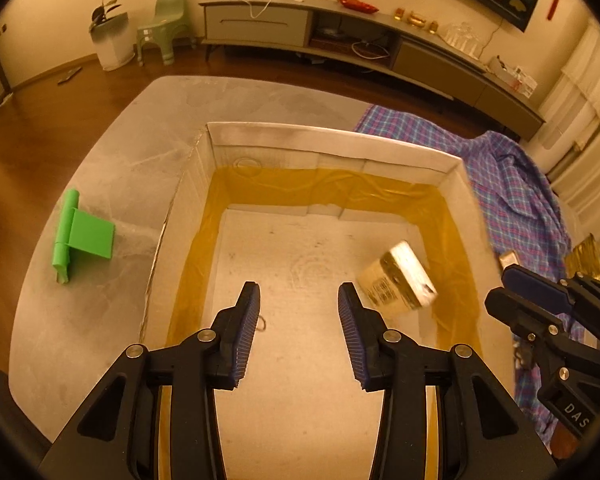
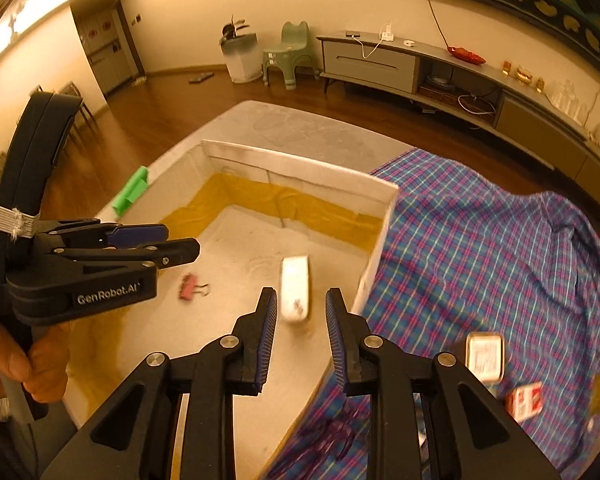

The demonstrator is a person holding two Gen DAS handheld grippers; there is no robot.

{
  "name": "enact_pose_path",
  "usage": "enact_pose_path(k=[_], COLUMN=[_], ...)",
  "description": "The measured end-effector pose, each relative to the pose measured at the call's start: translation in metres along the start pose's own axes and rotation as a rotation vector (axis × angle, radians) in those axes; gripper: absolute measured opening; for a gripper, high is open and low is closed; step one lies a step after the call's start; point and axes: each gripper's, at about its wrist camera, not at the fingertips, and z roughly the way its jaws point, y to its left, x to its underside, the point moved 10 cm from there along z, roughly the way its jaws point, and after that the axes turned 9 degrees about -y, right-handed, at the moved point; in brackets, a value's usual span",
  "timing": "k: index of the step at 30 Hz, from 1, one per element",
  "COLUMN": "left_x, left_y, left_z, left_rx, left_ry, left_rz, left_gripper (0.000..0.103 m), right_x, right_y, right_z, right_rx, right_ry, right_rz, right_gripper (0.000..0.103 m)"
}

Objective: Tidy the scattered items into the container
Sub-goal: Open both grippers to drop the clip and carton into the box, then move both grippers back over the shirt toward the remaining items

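Note:
The container is an open white cardboard box (image 1: 332,136) (image 2: 300,168) with yellow tape along the foot of its walls. My left gripper (image 1: 299,286) (image 2: 180,242) hangs over its floor, open and empty. Just right of its fingertips, a small white labelled carton (image 1: 396,284) (image 2: 296,288) is in the box, tilted and blurred. A pink binder clip (image 2: 192,288) lies on the box floor. My right gripper (image 2: 301,292) (image 1: 500,286) is open and empty above the box's right wall. A green plastic piece (image 1: 80,236) (image 2: 130,192) lies on the table left of the box.
A plaid shirt (image 2: 500,240) (image 1: 516,200) is spread to the right of the box. On it lie a small white tin (image 2: 485,356) and a red-and-white pack (image 2: 524,400). A hand (image 2: 20,364) grips the left tool. Wooden floor and a low cabinet (image 1: 340,28) lie beyond the table.

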Motion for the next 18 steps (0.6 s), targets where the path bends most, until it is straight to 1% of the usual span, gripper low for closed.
enact_pose_path(k=[5, 8, 10, 12, 15, 16, 18], left_x=[0.008, 0.011, 0.012, 0.014, 0.022, 0.025, 0.034], left_y=[-0.009, -0.009, -0.009, -0.011, -0.027, -0.032, -0.05], left_z=[-0.04, -0.064, -0.077, -0.089, -0.106, -0.109, -0.12], left_rx=[0.045, 0.065, 0.069, 0.071, 0.093, 0.099, 0.125], left_ry=[-0.034, -0.054, -0.069, -0.079, -0.088, -0.089, -0.09], left_rz=[0.015, 0.002, -0.011, -0.018, 0.0, 0.008, 0.033], left_gripper=[0.043, 0.043, 0.043, 0.043, 0.043, 0.043, 0.043], right_x=[0.022, 0.042, 0.062, 0.079, 0.1, 0.104, 0.11], right_y=[-0.002, -0.008, -0.011, -0.009, 0.021, 0.03, 0.038], right_z=[-0.048, -0.066, -0.07, -0.068, -0.057, -0.056, -0.06], right_rx=[-0.043, -0.043, -0.037, -0.068, -0.151, -0.16, -0.188], right_ry=[-0.085, -0.109, -0.104, -0.08, -0.043, -0.049, -0.052], right_rz=[0.085, 0.136, 0.187, 0.231, 0.25, 0.245, 0.252], right_gripper=[0.028, 0.028, 0.028, 0.028, 0.028, 0.034, 0.035])
